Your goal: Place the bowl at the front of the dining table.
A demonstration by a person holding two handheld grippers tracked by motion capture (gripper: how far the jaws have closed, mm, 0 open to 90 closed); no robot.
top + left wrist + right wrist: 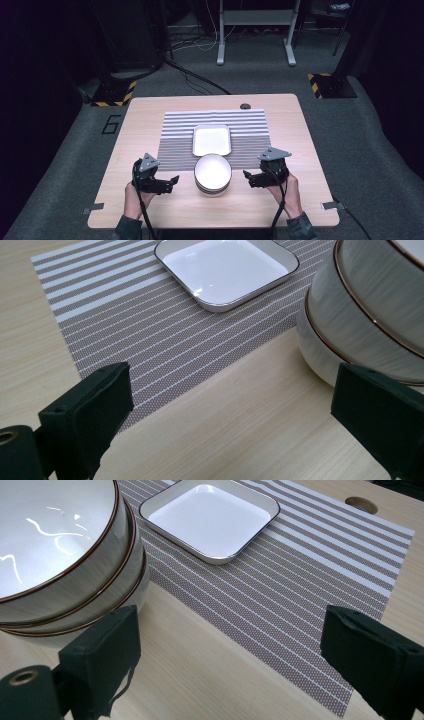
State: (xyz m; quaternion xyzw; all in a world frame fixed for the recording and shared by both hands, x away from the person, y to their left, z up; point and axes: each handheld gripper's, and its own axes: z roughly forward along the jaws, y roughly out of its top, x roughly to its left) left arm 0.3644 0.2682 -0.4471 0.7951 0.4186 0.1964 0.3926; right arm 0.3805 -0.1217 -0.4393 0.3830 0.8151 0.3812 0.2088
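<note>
Both wide open, the left gripper [173,180] and right gripper [246,174] flank the stacked bowls [213,174]; an uneven pinch could topple the nested stack.

A light wooden table [150,107] stands on grey carpet [60,165]; hazard-taped black bases [114,93] sit at ten and two o'clock, a grey metal frame [256,19] at twelve.

table [150,112] wood | striped mat [250,125] | bowl stack [213,175] near edge
</note>
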